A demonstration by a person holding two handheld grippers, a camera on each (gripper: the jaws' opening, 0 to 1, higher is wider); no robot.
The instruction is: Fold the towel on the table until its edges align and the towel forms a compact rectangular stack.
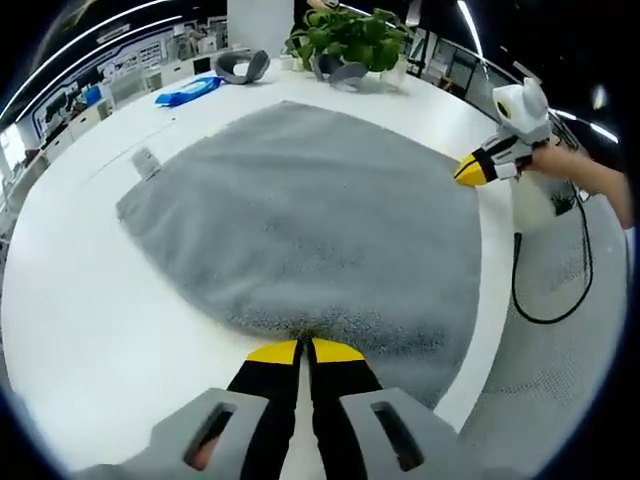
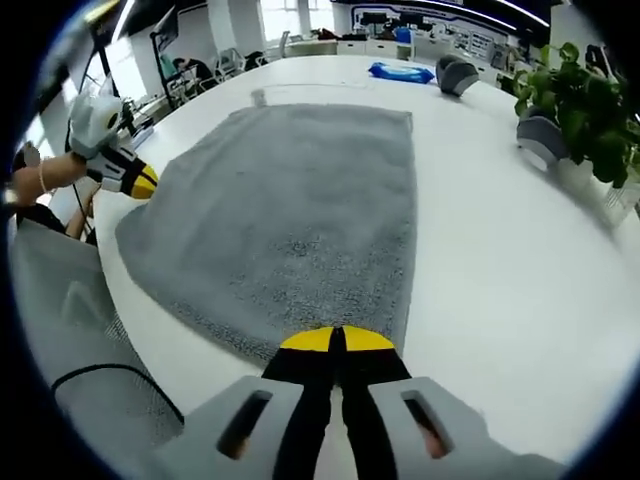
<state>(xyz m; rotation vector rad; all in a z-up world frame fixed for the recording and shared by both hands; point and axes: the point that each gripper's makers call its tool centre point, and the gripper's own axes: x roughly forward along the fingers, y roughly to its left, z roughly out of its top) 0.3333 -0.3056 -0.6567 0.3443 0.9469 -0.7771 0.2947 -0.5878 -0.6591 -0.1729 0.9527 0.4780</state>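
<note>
A grey towel (image 1: 310, 210) lies spread flat on the white table (image 1: 90, 290). In the left gripper view my left gripper (image 1: 303, 350) is at the towel's near edge, its yellow-tipped jaws pressed together on the cloth. My right gripper (image 1: 468, 170) reaches in from the right and meets the towel's right corner. In the right gripper view the towel (image 2: 300, 190) stretches away from my right gripper (image 2: 335, 340), whose jaws are closed on the near edge. At the towel's left corner is the left gripper (image 2: 145, 183), held by a hand.
A potted plant (image 1: 350, 35) and two grey curved objects (image 1: 243, 65) stand at the far side, with a blue packet (image 1: 188, 92) beside them. A small grey tag (image 1: 146, 162) lies by the towel. A black cable (image 1: 550, 300) hangs off the table's rounded edge.
</note>
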